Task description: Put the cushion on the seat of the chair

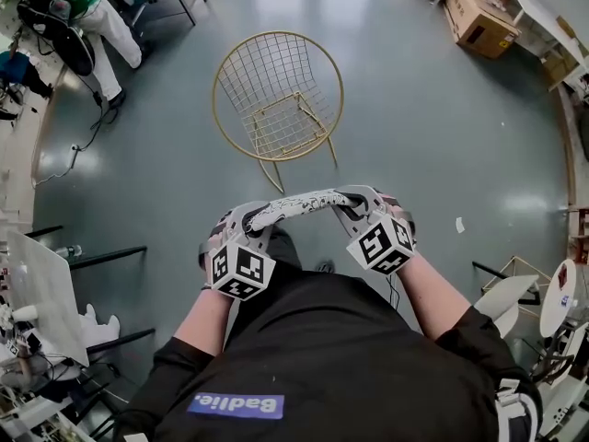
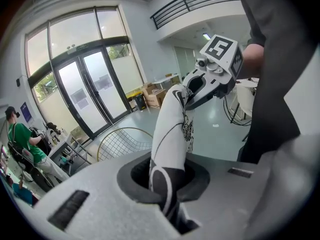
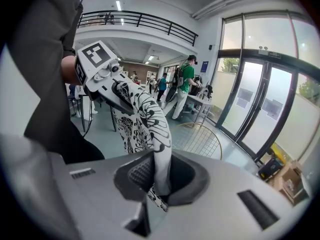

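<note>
Now we hold the cushion (image 1: 299,205) in the air on the near side of the chair (image 1: 276,33), well apart from its seat. The left gripper (image 1: 250,219) is clamped tight on the cushion's left end, the right gripper (image 1: 357,201) likewise on its right end. The cushion's long axis runs crosswise to the chair's front. The seat lies ahead of and below both grippers, more in line with the left one; we judge both must travel forward and down together.
</note>
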